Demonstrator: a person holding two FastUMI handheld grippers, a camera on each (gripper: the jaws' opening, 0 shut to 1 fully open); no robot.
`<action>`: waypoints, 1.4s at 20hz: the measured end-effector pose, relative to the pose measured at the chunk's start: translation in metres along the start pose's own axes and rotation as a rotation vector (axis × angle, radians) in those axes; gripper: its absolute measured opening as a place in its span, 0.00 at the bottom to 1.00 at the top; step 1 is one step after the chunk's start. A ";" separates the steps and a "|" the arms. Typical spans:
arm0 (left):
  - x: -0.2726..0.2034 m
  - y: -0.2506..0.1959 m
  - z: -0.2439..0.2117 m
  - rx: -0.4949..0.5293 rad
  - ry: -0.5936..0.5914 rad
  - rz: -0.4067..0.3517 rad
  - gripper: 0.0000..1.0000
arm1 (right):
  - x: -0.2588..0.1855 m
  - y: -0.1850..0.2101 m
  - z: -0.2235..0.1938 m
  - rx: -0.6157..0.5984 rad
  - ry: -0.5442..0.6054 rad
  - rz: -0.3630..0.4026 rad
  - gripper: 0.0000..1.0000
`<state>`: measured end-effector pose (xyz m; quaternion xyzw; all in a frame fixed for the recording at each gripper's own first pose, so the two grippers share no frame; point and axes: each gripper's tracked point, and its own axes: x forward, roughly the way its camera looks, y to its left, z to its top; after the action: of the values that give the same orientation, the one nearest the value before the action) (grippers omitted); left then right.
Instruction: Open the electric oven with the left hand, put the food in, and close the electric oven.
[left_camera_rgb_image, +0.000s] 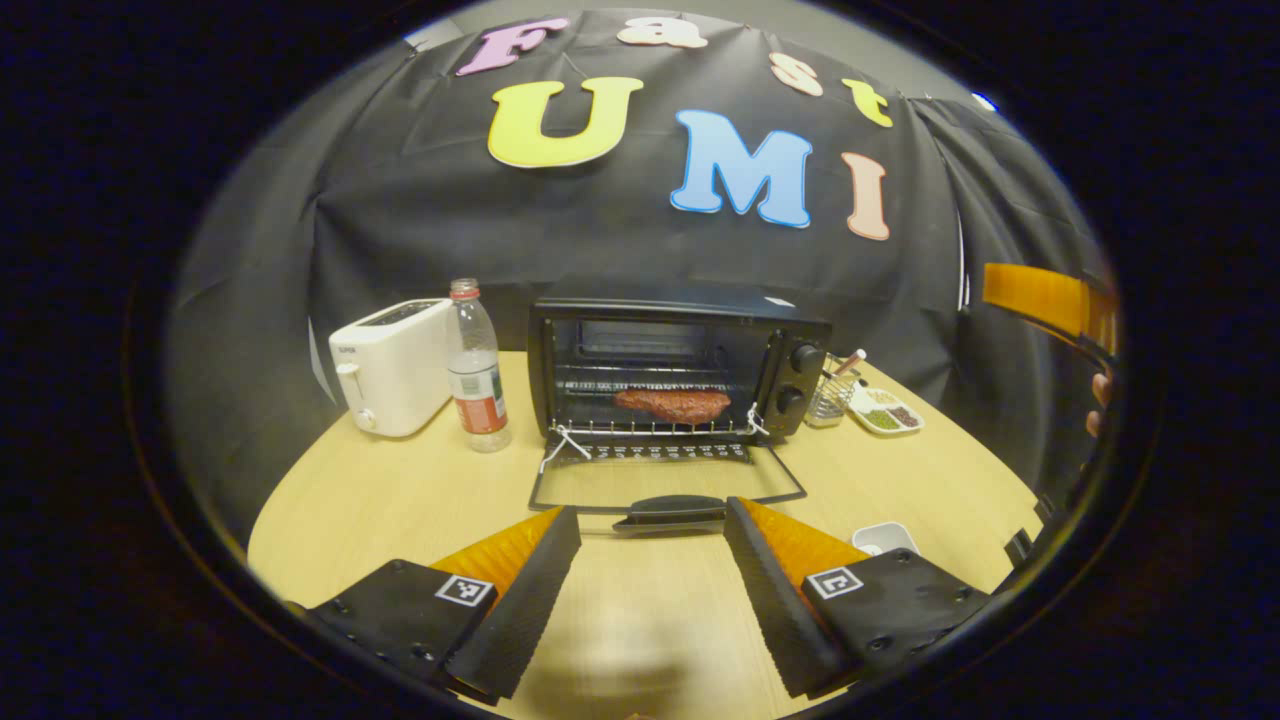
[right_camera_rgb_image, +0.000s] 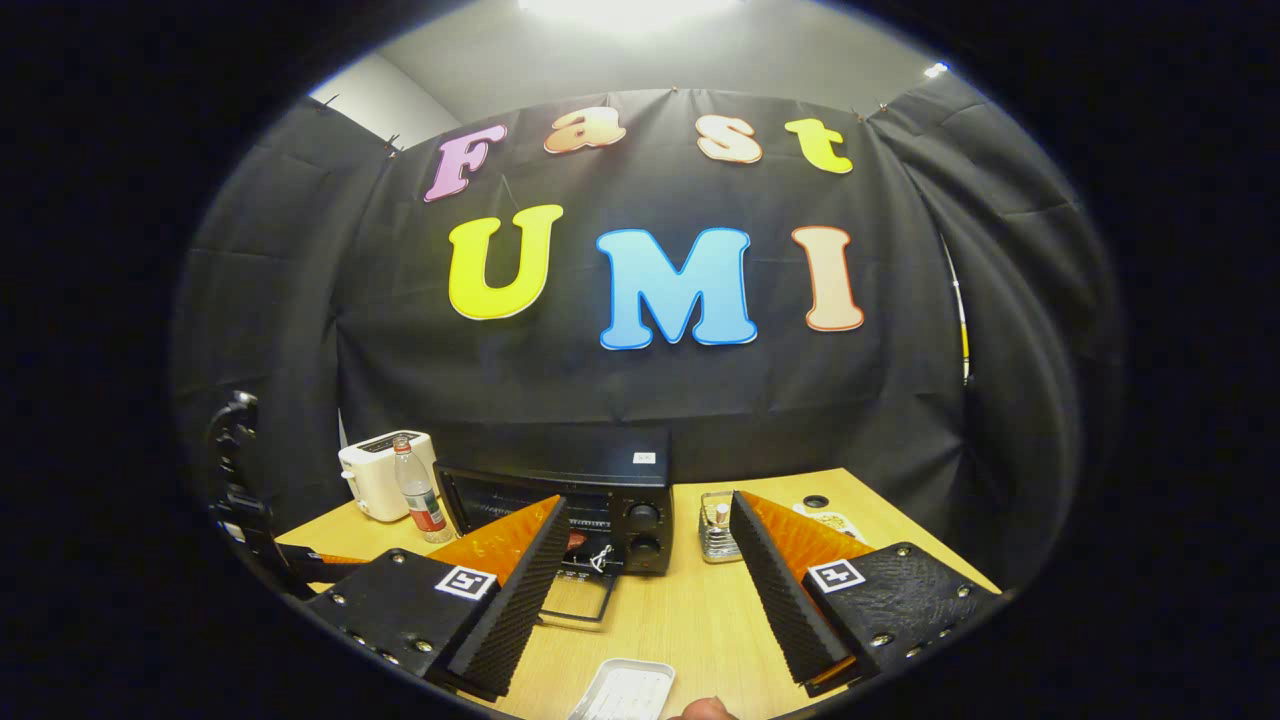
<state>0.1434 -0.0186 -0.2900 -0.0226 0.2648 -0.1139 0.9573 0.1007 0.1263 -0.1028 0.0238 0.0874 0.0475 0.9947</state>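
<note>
The black electric oven stands at the back of the wooden table with its glass door folded down flat. A reddish-brown piece of meat lies on the wire rack inside. My left gripper is open, its fingertips just in front of the door's handle, not touching it. In the right gripper view, my right gripper is open and held higher, farther back from the oven. Part of the right gripper also shows at the far right of the left gripper view.
A white toaster and a water bottle stand left of the oven. A wire basket and a dish of seasonings sit to its right. A small white tray lies near the table's front edge.
</note>
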 end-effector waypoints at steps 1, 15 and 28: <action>0.007 -0.004 -0.004 0.004 0.018 -0.008 0.98 | -0.008 -0.008 0.005 -0.019 -0.019 -0.020 0.98; 0.093 -0.027 -0.076 0.023 0.292 -0.017 1.00 | -0.067 -0.098 -0.001 -0.052 0.030 -0.270 0.98; 0.114 -0.026 -0.085 0.045 0.325 0.040 0.98 | -0.067 -0.122 -0.017 0.001 0.075 -0.345 0.98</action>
<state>0.1895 -0.0686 -0.4172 0.0228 0.4137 -0.1031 0.9043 0.0430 -0.0005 -0.1152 0.0071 0.1274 -0.1232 0.9841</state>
